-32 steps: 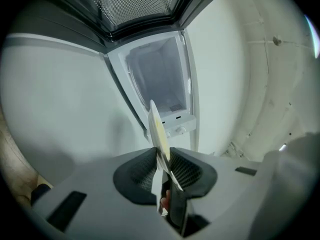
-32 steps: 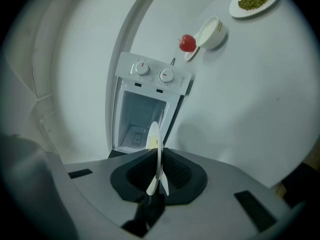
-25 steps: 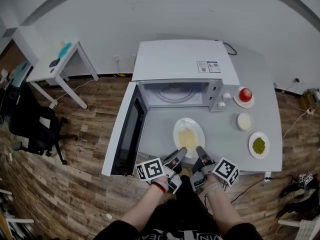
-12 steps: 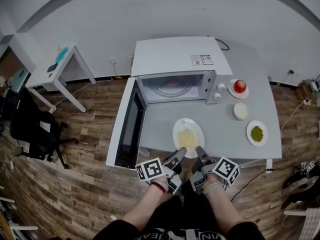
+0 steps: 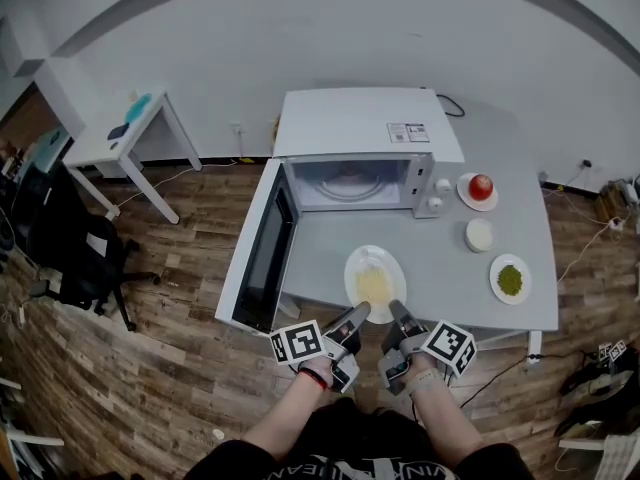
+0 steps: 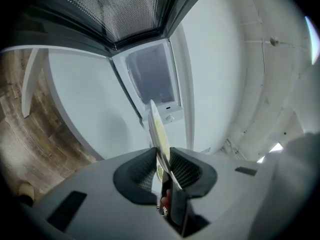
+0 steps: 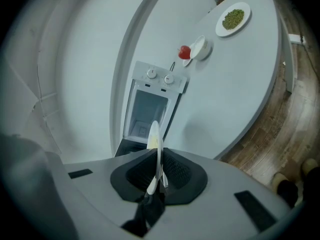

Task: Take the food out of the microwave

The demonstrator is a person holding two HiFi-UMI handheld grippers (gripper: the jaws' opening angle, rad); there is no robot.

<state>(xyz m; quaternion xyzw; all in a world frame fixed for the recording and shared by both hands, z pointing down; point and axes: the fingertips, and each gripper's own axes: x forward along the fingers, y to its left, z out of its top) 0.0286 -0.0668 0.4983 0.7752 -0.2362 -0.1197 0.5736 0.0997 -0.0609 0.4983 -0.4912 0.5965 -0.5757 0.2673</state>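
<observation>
Holding the plate of yellow food (image 5: 375, 284) by its near rim, the left claw (image 5: 358, 313) and right claw (image 5: 397, 311) are both clamped on it, side by side. It sits just ahead of them, over the worktop's (image 5: 440, 268) near edge, already out. Next, I think: set it flat, then let go. Bare worktop lies ahead; the open door (image 5: 262, 253) juts out on the left, a dish of green bits (image 5: 510, 279) waits on the right, and the microwave (image 5: 365, 128) stands beyond.

Bright, even indoor light; soft shadows; strong fisheye bending at edges; gripper views dark-vignetted, near bodies blurred
</observation>
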